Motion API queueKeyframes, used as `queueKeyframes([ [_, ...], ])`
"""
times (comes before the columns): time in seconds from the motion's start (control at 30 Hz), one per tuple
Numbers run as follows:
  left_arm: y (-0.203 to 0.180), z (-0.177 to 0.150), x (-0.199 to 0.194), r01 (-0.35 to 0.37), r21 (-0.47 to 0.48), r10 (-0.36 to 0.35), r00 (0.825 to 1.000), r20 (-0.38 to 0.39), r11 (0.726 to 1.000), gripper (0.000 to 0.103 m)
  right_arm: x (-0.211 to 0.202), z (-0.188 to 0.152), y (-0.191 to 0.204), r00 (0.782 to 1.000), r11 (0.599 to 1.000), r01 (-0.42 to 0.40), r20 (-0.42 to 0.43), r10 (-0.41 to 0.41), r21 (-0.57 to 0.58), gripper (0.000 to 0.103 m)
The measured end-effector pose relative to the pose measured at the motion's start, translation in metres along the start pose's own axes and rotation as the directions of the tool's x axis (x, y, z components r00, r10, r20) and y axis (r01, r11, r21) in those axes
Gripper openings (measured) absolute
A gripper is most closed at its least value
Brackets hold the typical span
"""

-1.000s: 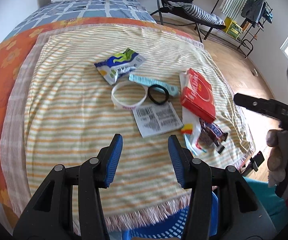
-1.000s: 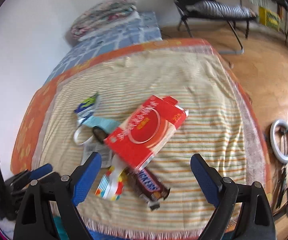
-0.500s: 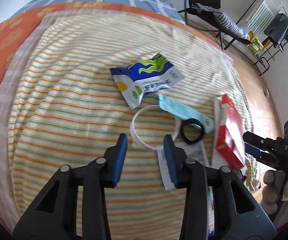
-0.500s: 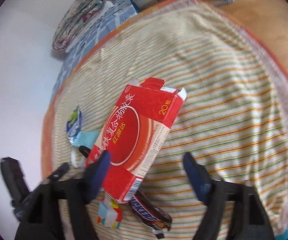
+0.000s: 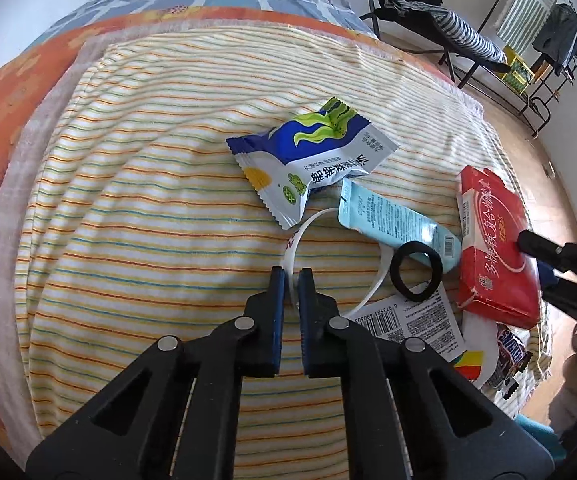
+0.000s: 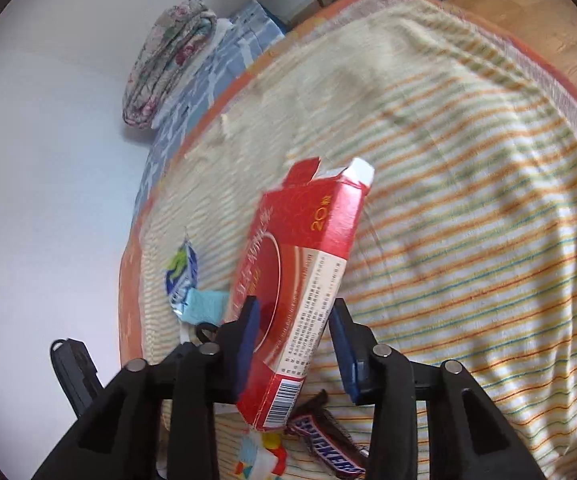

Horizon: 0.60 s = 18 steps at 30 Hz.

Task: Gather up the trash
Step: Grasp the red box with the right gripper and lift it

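Two claws work over a bed covered with a striped blanket [image 5: 148, 208]. Nearest in the left wrist view, the left claw [image 5: 291, 280] is clenched on the near-left edge of a white plastic ring [image 5: 374, 286] lying flat on the blanket. Just right of it a black ring [image 5: 416, 272] rests partly on a printed paper label [image 5: 416, 322] and partly on a light blue tube [image 5: 392, 220]. Beyond the white ring lies a blue and white snack wrapper [image 5: 312, 156]. At the right, the right claw [image 6: 294, 332] grips a red carton [image 6: 300, 280] near its lower end, both pads against its sides, the carton tilted up off the blanket. Beneath the carton lie a Snickers wrapper [image 6: 328, 446] and a colourful small wrapper [image 6: 260, 456]. Far off, a folded floral quilt [image 6: 164, 64] sits at the bed's head.
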<state>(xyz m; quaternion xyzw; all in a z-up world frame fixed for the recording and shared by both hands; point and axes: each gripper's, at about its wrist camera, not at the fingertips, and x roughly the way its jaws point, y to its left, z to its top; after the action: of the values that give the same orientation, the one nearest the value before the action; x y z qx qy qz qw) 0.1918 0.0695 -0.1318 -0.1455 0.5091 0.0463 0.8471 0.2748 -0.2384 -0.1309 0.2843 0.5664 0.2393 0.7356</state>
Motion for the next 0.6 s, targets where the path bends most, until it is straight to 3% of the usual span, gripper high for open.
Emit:
queueKeyframes([
  [0.17,0.003,-0.001,-0.005,-0.001,0.008,0.001,1.0,0.013,1.0,0.004,-0.007,0.003,0.025,0.999,0.996,-0.005,0.038,0.008,-0.086,0.036],
  [0.33,0.004,0.0,-0.004,-0.005,0.003,0.004,1.0,0.018,1.0,0.004,0.006,0.001,0.038,1.0,0.995,-0.006,0.01,0.007,-0.099,0.036],
  [0.43,0.005,0.002,-0.004,-0.007,0.004,0.007,1.0,0.024,1.0,0.003,0.019,-0.001,0.044,0.999,0.993,0.031,-0.013,-0.033,-0.111,0.036],
  [0.6,0.011,0.0,-0.011,-0.007,0.004,0.007,0.999,0.041,1.0,0.003,0.018,-0.001,0.054,0.999,0.988,0.033,0.003,-0.033,-0.148,0.026],
])
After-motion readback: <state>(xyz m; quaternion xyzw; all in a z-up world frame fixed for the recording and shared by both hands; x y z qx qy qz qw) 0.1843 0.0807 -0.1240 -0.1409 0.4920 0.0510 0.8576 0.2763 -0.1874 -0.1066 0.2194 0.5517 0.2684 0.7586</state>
